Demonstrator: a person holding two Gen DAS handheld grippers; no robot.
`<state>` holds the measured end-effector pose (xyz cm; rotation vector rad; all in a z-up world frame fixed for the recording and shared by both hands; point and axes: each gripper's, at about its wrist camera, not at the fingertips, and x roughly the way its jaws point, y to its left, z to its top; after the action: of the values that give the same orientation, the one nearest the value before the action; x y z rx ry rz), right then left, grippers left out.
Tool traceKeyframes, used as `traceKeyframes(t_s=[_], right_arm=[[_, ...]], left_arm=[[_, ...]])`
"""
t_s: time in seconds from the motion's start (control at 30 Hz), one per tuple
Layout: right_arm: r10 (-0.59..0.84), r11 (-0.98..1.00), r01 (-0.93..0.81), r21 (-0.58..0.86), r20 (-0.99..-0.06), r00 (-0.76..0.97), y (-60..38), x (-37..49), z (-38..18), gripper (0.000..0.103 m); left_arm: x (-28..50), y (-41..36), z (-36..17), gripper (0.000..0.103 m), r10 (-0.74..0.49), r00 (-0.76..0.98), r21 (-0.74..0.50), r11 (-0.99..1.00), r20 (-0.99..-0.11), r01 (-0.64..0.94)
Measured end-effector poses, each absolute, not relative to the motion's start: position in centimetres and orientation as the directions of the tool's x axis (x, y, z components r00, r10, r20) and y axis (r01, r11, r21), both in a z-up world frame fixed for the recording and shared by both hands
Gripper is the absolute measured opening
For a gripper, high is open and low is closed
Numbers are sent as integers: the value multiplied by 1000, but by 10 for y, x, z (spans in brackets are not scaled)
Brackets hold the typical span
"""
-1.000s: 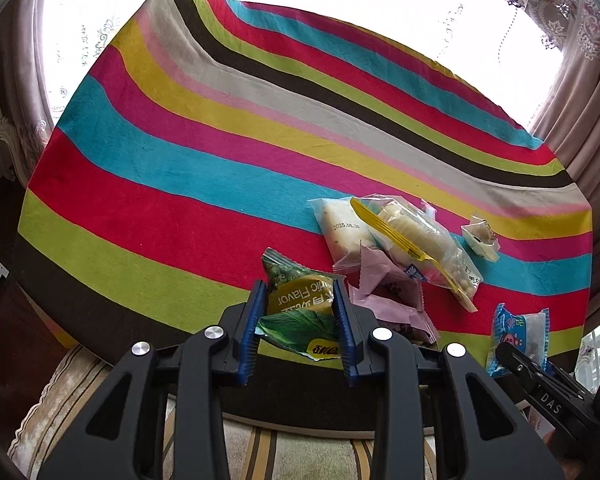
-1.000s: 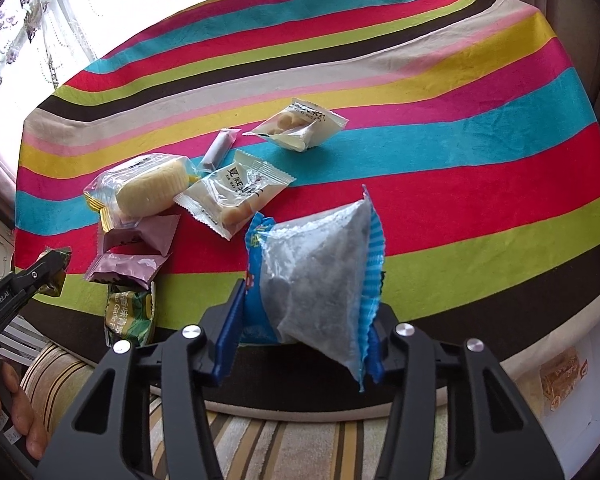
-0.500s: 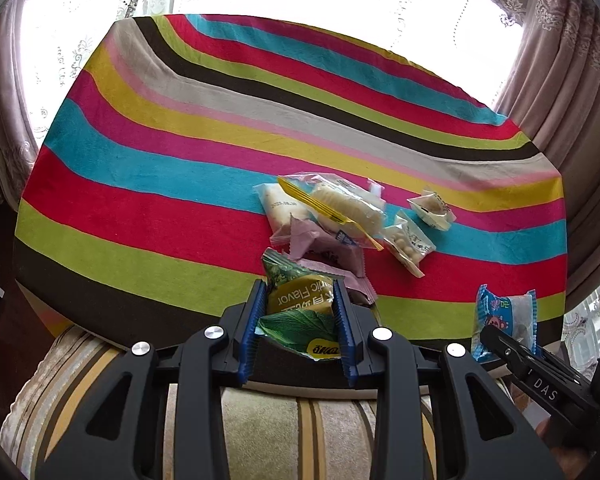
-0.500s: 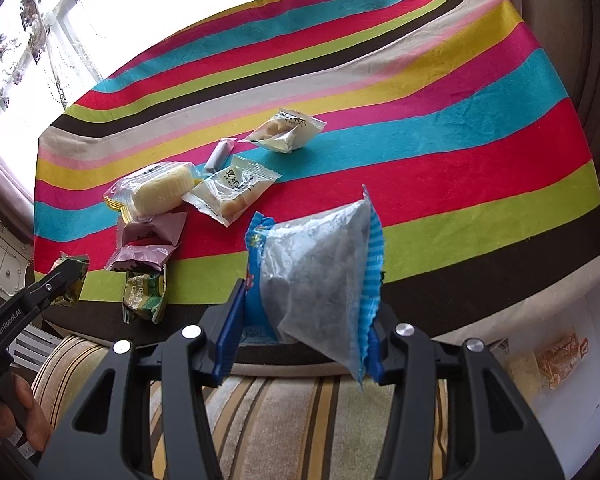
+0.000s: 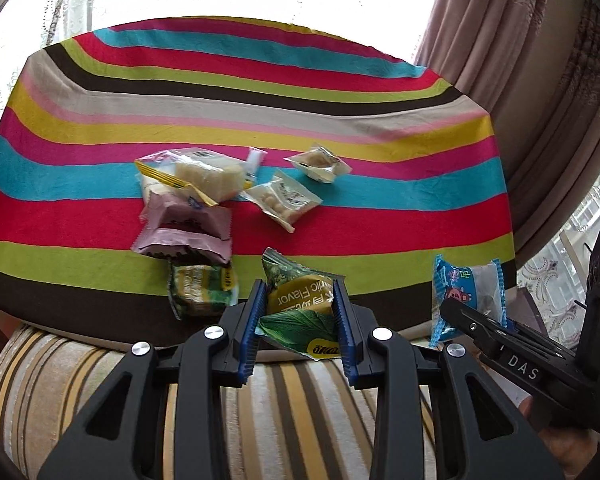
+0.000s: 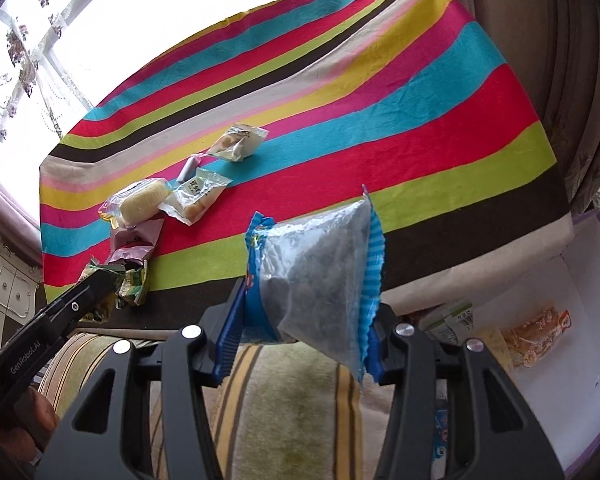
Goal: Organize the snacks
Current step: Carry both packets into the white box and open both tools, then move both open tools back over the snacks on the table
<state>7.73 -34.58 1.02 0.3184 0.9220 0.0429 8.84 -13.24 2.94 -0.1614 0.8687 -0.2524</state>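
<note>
Snack pkts in both tools. Left tool (image 5: 300, 312) pinches green-yellow snack pkt (image 5: 300, 304) btw its blue pads, lower centre of left-wrist frame, held off the near edge of the striped surface (image 5: 260, 92). Right tool (image 6: 306, 336) clamps blue-edged clear pkt (image 6: 320, 276), centre of right-wrist frame, above striped cushion (image 6: 284, 408). Remaining pkts lie in a cluster on the surface: pink wrappers (image 5: 184, 232), second green pkt (image 5: 202, 288) nr the edge. White box (image 6: 548, 344) w/ snacks inside sits lower right.
</note>
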Motion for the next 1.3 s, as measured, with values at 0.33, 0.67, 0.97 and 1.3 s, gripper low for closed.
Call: traceKeyframes(t_s=[0.33, 0.67, 0.97, 1.3], right_arm=[[89, 934, 229, 276, -796, 598, -424, 41, -5, 50], [12, 898, 354, 260, -819, 573, -491, -4, -21, 51], [-31, 870, 426, 249, -834, 551, -522, -30, -29, 50], [-51, 866, 439, 238, -833, 552, -529, -39, -24, 61]], left_arm=[[76, -211, 21, 31, -419, 502, -276, 901, -756, 335], [51, -286, 12, 31, -510, 352, -301, 810, -785, 503], [32, -328, 2, 35, -580, 184, -359, 690, -793, 628], [31, -332, 1, 60, -596, 156, -386, 675, -788, 629]])
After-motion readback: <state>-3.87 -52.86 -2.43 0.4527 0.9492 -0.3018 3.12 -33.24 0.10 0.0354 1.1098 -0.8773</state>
